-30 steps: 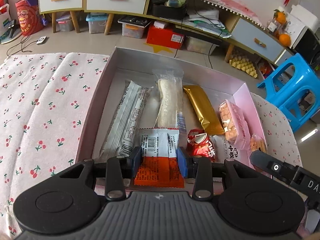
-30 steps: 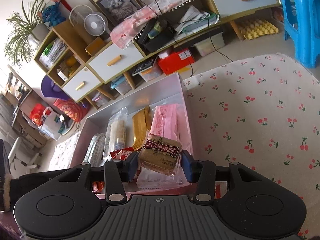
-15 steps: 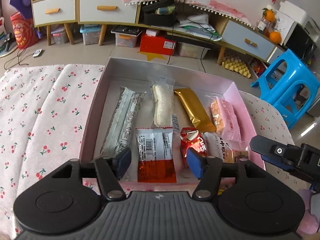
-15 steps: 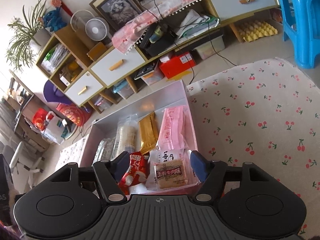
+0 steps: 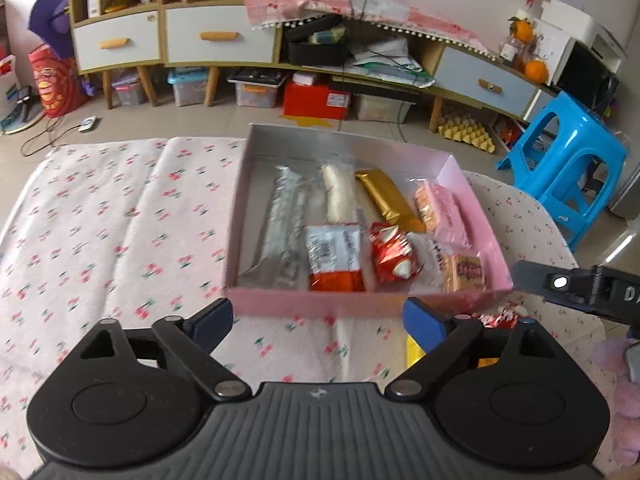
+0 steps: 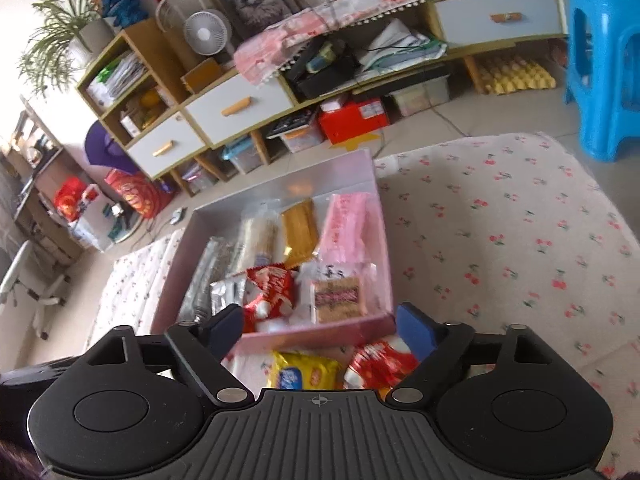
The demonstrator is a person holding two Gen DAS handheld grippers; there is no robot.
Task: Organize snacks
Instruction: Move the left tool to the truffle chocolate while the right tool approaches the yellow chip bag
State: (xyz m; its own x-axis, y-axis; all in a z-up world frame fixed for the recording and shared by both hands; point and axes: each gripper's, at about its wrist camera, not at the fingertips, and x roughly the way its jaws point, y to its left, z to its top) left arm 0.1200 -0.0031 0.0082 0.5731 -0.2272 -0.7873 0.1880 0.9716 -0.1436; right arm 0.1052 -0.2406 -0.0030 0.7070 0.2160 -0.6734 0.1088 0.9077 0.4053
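Both your tongs, left and right, are wide apart and hold nothing; the yellow crinkly snack bag just below the right tongs waits outside the pink cardboard box

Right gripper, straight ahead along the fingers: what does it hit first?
Probably the near wall of the pink box. The right gripper is open and empty, with a yellow packet and a red packet on the cloth below its fingers. Depth is unclear; aimed lower, it meets those packets first.
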